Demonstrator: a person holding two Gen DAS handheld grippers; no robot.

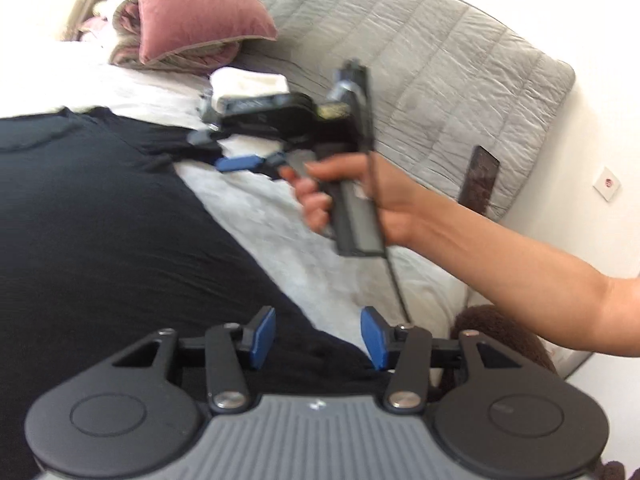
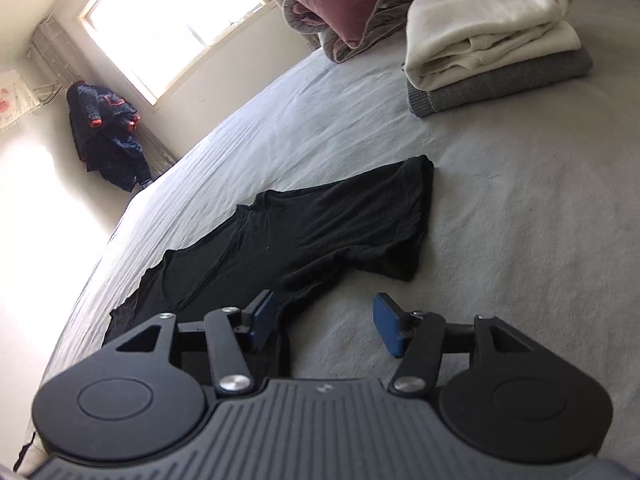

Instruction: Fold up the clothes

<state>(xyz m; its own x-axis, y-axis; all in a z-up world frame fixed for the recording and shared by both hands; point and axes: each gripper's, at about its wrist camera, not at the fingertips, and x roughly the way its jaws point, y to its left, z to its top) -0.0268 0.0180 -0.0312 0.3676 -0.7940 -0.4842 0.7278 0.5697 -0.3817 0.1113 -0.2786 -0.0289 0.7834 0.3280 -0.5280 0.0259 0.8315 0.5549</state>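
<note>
everywhere soft, wrinkled black t-shirt (image 2: 320, 232)

A black T-shirt (image 2: 304, 236) lies spread flat on a pale bed. In the right wrist view it runs from 8 o'clock toward the centre, one short sleeve reaching to 1 o'clock, its cuff end squared off; the neckline curves at 9 o'clock. The fabric is thin, with soft wrinkles near the armpit. In the left wrist view the same shirt fills the left half, from 6 to 10 o'clock. At 1 o'clock in the right wrist view sits a folded stack (image 2: 492, 40), cream garments on a grey one.
</note>
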